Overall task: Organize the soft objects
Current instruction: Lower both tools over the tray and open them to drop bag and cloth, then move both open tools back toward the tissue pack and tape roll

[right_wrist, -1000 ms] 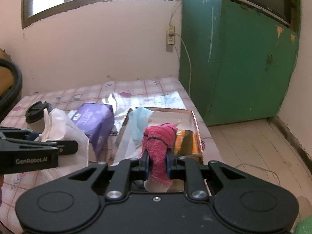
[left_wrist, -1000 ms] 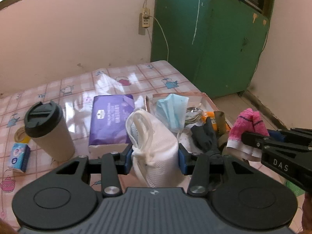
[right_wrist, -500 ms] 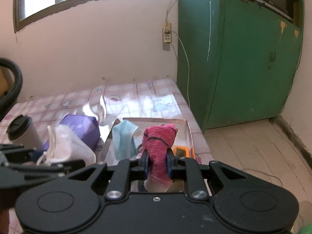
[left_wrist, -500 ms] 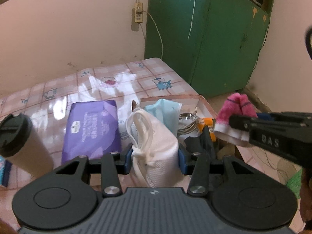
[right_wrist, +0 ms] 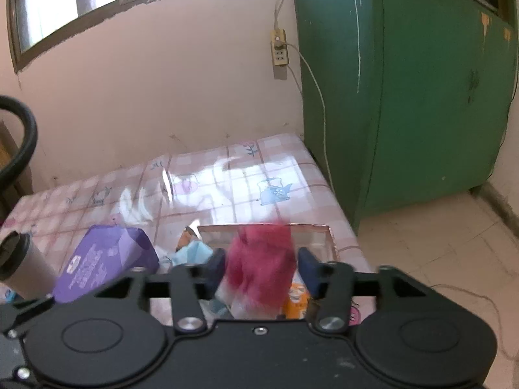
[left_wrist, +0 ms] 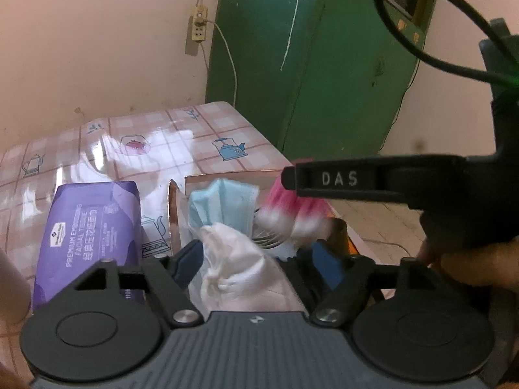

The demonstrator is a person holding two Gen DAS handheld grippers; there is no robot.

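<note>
Though unclamped, sock between gripper pads

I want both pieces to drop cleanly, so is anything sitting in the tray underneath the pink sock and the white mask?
Yes. A blue face mask already lies in the tray under the white mask. An orange packet lies under the pink sock.

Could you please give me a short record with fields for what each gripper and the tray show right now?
left gripper: just opened, white mask between fingers, unclamped
right gripper: just opened, pink sock blurred between fingers
tray: on checked table, holds blue mask
beside tray: purple tissue pack
</note>
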